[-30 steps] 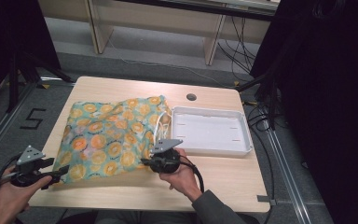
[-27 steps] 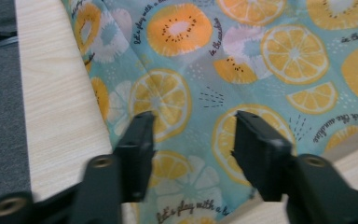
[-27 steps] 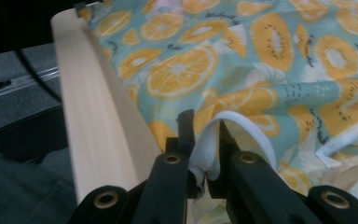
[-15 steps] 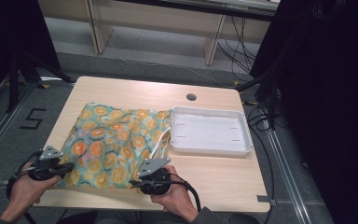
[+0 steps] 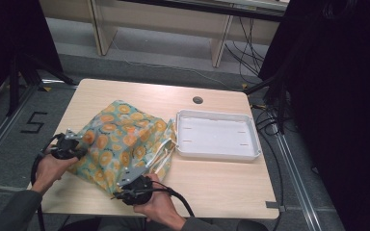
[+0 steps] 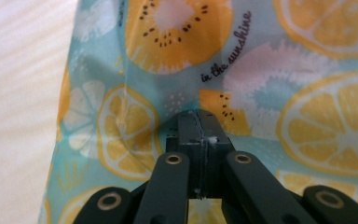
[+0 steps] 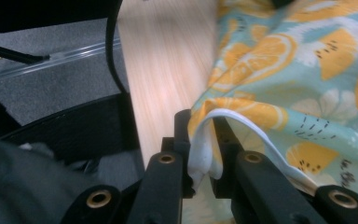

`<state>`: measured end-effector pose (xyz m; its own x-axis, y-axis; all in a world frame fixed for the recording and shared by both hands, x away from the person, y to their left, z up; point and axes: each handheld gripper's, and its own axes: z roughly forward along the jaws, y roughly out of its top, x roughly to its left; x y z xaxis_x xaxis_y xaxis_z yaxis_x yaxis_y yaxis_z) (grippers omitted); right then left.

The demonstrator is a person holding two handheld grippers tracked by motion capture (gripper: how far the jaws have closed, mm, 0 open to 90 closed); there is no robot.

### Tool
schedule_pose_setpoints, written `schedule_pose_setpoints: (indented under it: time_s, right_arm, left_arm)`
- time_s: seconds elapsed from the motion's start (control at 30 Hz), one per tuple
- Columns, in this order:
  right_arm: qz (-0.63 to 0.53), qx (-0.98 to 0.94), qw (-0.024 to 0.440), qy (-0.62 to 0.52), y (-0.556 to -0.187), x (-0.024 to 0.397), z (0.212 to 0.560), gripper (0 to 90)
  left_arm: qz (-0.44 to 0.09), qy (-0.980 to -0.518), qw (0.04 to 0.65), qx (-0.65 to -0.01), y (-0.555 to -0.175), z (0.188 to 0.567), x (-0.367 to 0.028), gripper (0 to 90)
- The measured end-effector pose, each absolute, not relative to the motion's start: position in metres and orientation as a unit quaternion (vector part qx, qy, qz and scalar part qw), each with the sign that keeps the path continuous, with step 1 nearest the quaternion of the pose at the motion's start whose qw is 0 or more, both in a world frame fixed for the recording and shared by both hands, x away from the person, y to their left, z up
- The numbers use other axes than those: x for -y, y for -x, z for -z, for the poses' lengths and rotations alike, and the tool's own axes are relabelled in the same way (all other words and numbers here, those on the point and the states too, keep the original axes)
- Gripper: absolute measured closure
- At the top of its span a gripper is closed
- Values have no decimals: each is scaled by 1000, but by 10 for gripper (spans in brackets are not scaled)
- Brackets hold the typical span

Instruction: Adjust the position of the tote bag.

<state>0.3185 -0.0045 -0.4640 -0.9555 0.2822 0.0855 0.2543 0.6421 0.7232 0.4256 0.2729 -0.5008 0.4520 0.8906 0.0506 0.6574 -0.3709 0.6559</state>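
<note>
A teal cloth bag (image 5: 120,139) printed with orange slices lies bunched into a hump on the wooden table (image 5: 212,187). White drawstrings (image 5: 161,153) hang at its right side. My left gripper (image 5: 79,150) has just closed and is shut on the bag's left edge; the left gripper view shows its jaws (image 6: 199,135) pinching a fold of the print (image 6: 307,116). At the bag's near corner, my right gripper (image 5: 119,190) holds the white-lined hem (image 7: 205,140) between its jaws (image 7: 200,135), which have just opened a little while the cloth (image 7: 307,70) stays clamped.
A white rectangular tray (image 5: 217,155) stands to the right of the bag, its left rim close to the drawstrings. A round cable hole (image 5: 197,100) lies in the tabletop behind it. Black cables trail from both grippers over the near table edge.
The bag lay spread flat; now it is pulled together into a hump. My left gripper moved in to its left edge and closed. The right hand moved left and nearer with the hem.
</note>
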Motion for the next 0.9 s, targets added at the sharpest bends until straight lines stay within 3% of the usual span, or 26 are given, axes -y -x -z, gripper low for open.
schedule_pose_setpoints:
  time_s: [0.27,0.47,0.5,0.53,0.63,0.7,0.87,0.9]
  right_arm:
    - [-401,-903,5,-157,-330,-42,470,823]
    - [-406,-898,-7,-168,-334,-57,472,749]
    - [-399,-902,-15,-166,-333,-57,470,633]
    - [-388,-907,-20,-166,-331,-54,467,581]
    - [-379,-911,-7,-160,-324,-42,456,489]
    - [-374,-914,-18,-159,-320,-30,446,431]
    - [-395,-903,-12,-170,-316,11,428,425]
    - [-400,-897,-3,-191,-318,30,423,432]
  left_arm:
    - [-191,-816,277,-470,-468,503,-277,896]
    - [-184,-812,290,-472,-477,499,-278,890]
    - [-195,-799,305,-481,-475,497,-281,871]
    - [-191,-793,306,-491,-472,492,-284,845]
    - [-196,-785,324,-490,-456,475,-289,786]
    - [-202,-791,331,-474,-440,457,-292,699]
    - [-184,-790,378,-445,-393,428,-283,560]
    - [-175,-793,381,-441,-385,427,-280,480]
